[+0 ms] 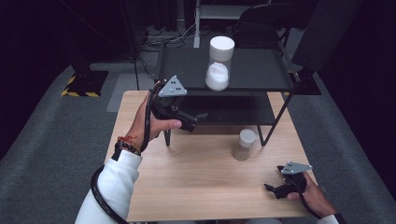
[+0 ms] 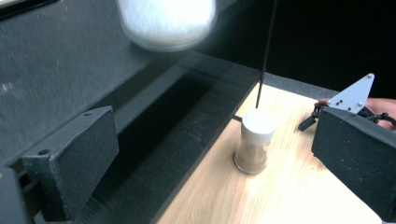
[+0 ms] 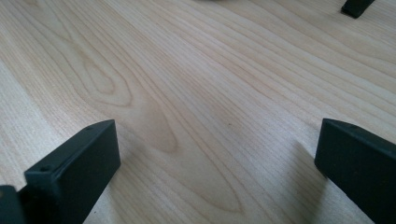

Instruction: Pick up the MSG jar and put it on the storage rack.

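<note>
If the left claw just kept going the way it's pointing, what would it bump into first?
Probably the small jar of brownish powder standing on the table; it sits between the open left claw jaws, though slightly below their line.

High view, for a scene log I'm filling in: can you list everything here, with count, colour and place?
Large jar: one, clear with white lid and white contents, on the rack's top shelf.
Small jar: one, clear with white lid and tan contents, on the table by the rack's front leg.
Rack: one, black, two shelves, at the table's far side.
Table: one, light wood.
Left gripper: black, fingers open, raised before the rack.
Right gripper: black, fingers open, low over the table's near right.
</note>
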Motion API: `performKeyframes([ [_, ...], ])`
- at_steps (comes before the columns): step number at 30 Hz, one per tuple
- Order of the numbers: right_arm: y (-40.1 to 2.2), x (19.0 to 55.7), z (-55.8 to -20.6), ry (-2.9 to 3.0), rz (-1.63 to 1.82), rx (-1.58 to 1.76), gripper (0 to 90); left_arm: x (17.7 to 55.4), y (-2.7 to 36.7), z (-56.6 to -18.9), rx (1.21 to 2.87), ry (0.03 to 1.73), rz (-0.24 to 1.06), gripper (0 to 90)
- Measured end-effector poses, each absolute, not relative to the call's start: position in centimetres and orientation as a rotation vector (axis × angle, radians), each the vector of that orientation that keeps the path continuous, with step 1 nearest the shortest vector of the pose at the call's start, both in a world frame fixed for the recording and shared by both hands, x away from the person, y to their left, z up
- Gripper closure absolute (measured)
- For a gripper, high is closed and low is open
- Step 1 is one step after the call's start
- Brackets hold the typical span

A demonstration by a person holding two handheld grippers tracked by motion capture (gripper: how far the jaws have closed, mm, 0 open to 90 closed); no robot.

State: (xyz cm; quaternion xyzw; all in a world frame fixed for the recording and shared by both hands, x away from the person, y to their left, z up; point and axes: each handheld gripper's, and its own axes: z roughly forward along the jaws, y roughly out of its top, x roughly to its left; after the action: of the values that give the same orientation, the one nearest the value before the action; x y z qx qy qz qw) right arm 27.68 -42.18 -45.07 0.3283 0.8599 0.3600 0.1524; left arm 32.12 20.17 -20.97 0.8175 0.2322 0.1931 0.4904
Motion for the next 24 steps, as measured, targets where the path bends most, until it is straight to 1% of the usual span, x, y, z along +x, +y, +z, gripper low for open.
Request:
performKeyframes([
  [16,-42.2,27.7,-45.1,2.467,1.033,0.942,0.0,31.3,21.5,-25.8,2.020,0.628,0.454,0.2],
  [24,-42.1,27.6,-45.1,2.465,1.032,0.947,0.0,30.6,22.0,-27.9,2.030,0.650,0.467,0.2],
])
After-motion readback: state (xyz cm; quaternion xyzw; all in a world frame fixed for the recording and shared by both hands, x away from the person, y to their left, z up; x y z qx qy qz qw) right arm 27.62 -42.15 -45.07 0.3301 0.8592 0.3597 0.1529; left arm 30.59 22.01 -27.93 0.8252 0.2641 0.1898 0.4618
